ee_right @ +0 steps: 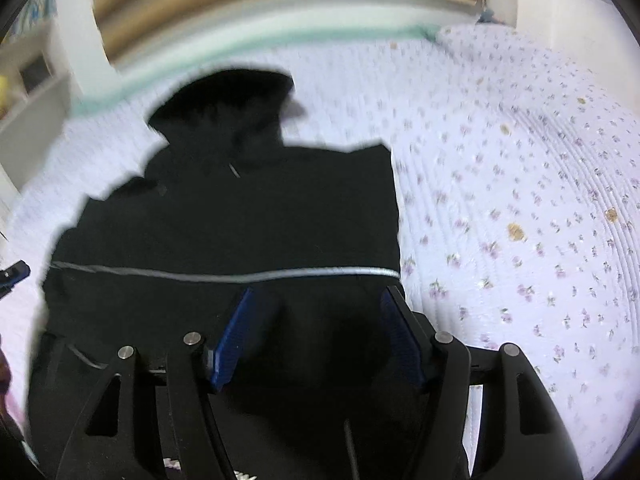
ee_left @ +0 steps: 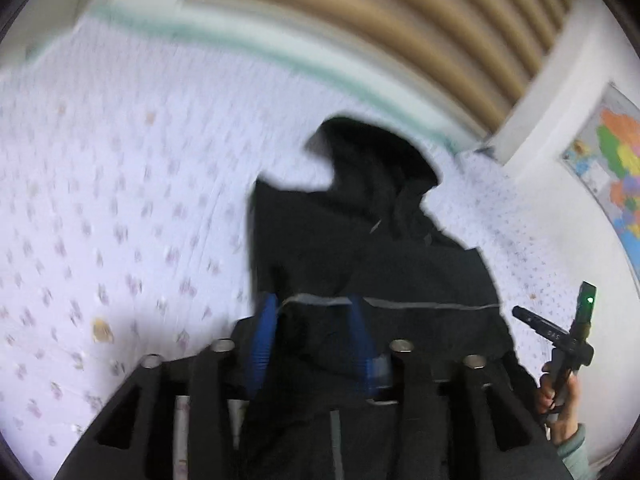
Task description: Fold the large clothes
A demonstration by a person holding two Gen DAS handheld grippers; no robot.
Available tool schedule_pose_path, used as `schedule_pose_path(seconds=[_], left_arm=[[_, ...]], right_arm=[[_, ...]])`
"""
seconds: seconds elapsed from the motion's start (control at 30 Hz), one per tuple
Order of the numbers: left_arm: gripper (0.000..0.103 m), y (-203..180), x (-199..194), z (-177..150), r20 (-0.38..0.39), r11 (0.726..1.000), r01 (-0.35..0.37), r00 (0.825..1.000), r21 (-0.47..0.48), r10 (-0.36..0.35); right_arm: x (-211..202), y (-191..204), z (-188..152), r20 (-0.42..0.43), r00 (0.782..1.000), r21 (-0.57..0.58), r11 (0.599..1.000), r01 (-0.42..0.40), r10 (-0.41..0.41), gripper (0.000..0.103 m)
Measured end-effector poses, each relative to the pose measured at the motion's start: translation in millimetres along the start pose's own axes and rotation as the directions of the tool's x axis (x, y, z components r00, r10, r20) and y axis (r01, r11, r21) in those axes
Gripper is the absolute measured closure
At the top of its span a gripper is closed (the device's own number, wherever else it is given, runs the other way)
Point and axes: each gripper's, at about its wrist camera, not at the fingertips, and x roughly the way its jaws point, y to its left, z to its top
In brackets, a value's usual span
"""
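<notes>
Clothing fills the middle of both views: a black hooded jacket lies spread on a bed, its hood at the far end from the tongs and a thin grey stripe running across its body just ahead of the blue pads. In the left wrist view the left tongs stand with their pads apart and a raised fold of the black cloth, stripe included, sitting between them; blur hides whether the pads press that fold or only flank it, so a grip cannot be told. In the right wrist view the right tongs are released, the pads set wide over the near part of the jacket with dark cloth under the gap and nothing pinched. To the right of the left tongs, past the jacket's edge, the other tool shows in a hand with a pale green sleeve. Around the jacket on every side spreads the bed's white quilted cover, sprinkled with small purple flowers and a few brownish spots. Beyond the hood hangs a tan striped curtain, and far right of the left tongs a coloured map is on the white wall.
</notes>
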Motion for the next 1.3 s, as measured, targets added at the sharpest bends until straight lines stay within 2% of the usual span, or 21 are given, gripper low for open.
schedule_pose_path(seconds=[0.1, 0.2, 0.27, 0.3, 0.33, 0.37, 0.43, 0.5, 0.63, 0.7, 0.73, 0.83, 0.97, 1.13, 1.3], left_arm=[[0.050, -34, 15, 7, -0.032, 0.998, -0.008, 0.999, 0.064, 0.010], [0.050, -35, 60, 4, -0.123, 0.995, -0.013, 0.992, 0.098, 0.025], [0.050, -22, 94, -10, -0.208, 0.994, -0.061, 0.975, 0.088, 0.078], [0.058, -7, 122, -20, -0.282, 0.995, -0.074, 0.955, 0.065, 0.089], [0.058, -1, 131, -25, -0.291, 0.997, -0.063, 0.954, 0.051, 0.075], [0.058, 1, 131, -26, -0.272, 0.997, -0.053, 0.960, 0.055, 0.066], [0.058, -1, 126, -22, -0.282, 0.995, -0.062, 0.956, 0.078, 0.082], [0.058, 0, 122, -19, -0.290, 0.996, -0.060, 0.954, 0.065, 0.077], [0.058, -1, 96, 3, -0.343, 0.999, -0.044, 0.938, 0.031, 0.052], [0.058, -9, 71, 24, -0.320, 0.999, -0.044, 0.946, 0.031, 0.051], [0.058, -16, 57, 38, -0.298, 0.999, -0.041, 0.953, 0.032, 0.049], [0.058, -33, 24, 84, -0.241, 0.999, -0.027, 0.970, 0.041, 0.036], [0.058, -54, 13, 137, -0.183, 0.999, -0.001, 0.983, 0.050, 0.010], [0.058, -65, 33, 190, -0.154, 1.000, 0.021, 0.988, 0.023, -0.017], [0.058, -65, 104, 224, -0.184, 0.999, -0.049, 0.982, 0.014, 0.051]], right_arm=[[-8, 15, 7, 0.015, 1.000, -0.025, 1.000, -0.009, 0.010, 0.035], [9, 40, 9, 0.001, 1.000, -0.093, 0.996, 0.006, -0.005, 0.035], [30, 52, 5, -0.027, 0.999, -0.140, 0.990, 0.033, -0.037, 0.035], [47, 57, 0, -0.056, 0.996, -0.169, 0.983, 0.064, -0.075, 0.035], [63, 59, -4, -0.089, 0.990, -0.194, 0.976, 0.094, -0.113, 0.035], [79, 60, -11, -0.104, 0.986, -0.223, 0.969, 0.107, -0.133, 0.035], [84, 59, -15, -0.076, 0.989, -0.234, 0.966, 0.107, -0.128, 0.035], [83, 59, -12, -0.092, 0.988, -0.216, 0.971, 0.101, -0.123, 0.034], [80, 58, 2, -0.179, 0.979, -0.218, 0.974, 0.057, -0.098, 0.034], [67, 56, 19, -0.251, 0.966, -0.181, 0.983, 0.014, -0.060, 0.034], [58, 56, 30, -0.259, 0.965, -0.165, 0.986, 0.002, -0.045, 0.034], [29, 52, 71, -0.233, 0.972, -0.146, 0.989, 0.004, -0.038, 0.034], [0, 51, 141, -0.182, 0.983, -0.079, 0.997, -0.012, -0.002, 0.034], [1, 51, 203, -0.123, 0.992, -0.008, 1.000, -0.030, 0.029, 0.034], [50, 53, 247, -0.125, 0.991, 0.058, 0.998, -0.036, 0.043, 0.034]])
